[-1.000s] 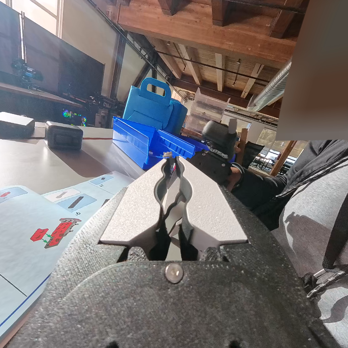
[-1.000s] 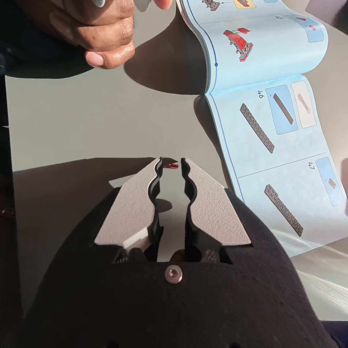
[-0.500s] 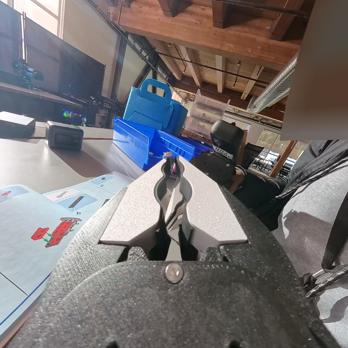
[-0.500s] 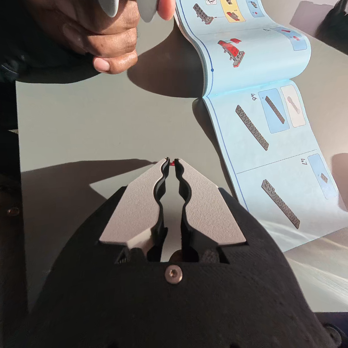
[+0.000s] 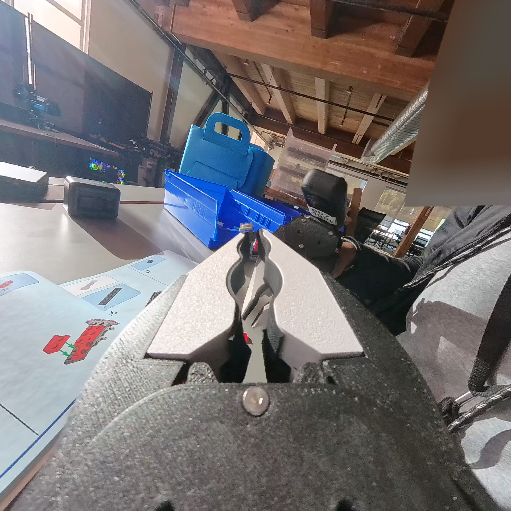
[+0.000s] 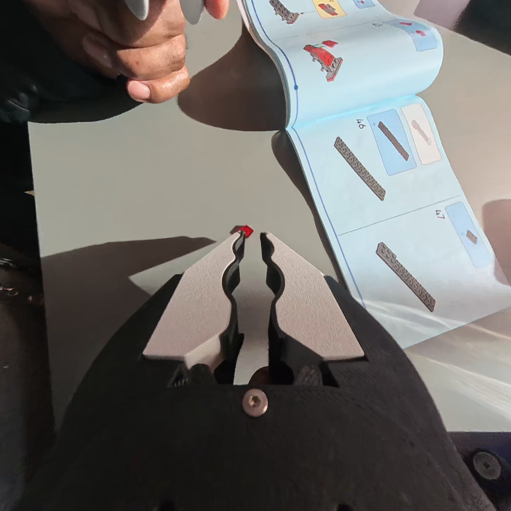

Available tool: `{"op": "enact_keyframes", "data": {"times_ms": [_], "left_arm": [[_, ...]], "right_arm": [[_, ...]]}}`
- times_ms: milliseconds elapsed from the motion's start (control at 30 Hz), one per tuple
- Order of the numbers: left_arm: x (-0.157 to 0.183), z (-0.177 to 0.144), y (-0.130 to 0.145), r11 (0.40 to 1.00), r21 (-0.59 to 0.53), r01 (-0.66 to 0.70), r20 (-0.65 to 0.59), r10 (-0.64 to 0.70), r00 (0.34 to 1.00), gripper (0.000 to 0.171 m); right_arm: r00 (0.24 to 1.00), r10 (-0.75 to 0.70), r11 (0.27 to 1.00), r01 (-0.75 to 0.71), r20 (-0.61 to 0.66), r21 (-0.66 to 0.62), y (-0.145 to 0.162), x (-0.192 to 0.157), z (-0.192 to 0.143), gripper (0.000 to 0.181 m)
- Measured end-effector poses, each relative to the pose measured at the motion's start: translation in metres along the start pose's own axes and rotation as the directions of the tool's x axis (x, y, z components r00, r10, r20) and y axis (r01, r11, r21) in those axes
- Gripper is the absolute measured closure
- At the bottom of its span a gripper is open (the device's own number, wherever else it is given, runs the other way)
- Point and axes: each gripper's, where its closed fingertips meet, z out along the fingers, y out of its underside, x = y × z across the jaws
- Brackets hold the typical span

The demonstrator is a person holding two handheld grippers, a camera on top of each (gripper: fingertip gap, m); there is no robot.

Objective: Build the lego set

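Two grippers: above grey table (image 6: 143, 177).
Left gripper (image 5: 253, 235): pinching small lego assembly (image 5: 250, 235).
Right gripper (image 6: 252, 235): slightly parted, red piece (image 6: 246, 231) at left fingertip; grip unclear.
Booklet (image 6: 387, 166): right table edge.

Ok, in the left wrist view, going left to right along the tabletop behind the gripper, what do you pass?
Instruction booklet → small black box → blue plastic bin → the other gripper's black body, held by a dark-sleeved arm.

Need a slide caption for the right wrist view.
Right gripper open over a small red piece, open instruction booklet alongside.
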Motion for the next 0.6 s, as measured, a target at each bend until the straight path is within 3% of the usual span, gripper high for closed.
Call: {"op": "enact_keyframes", "data": {"times_ms": [267, 600], "left_arm": [[0.004, 0.001, 0.001, 0.999, -0.008, -0.038, -0.006, 0.038, 0.999, 0.166], [0.007, 0.002, 0.003, 0.998, -0.018, -0.054, -0.019, 0.054, 0.998, 0.166]], "right_arm": [[0.998, 0.060, 0.996, -0.060, 0.011, -0.059, 0.005, -0.008, 0.012, 0.161], [1.000, -0.001, 0.999, 0.002, 0.016, -0.037, 0.002, -0.008, 0.015, 0.170]]}}
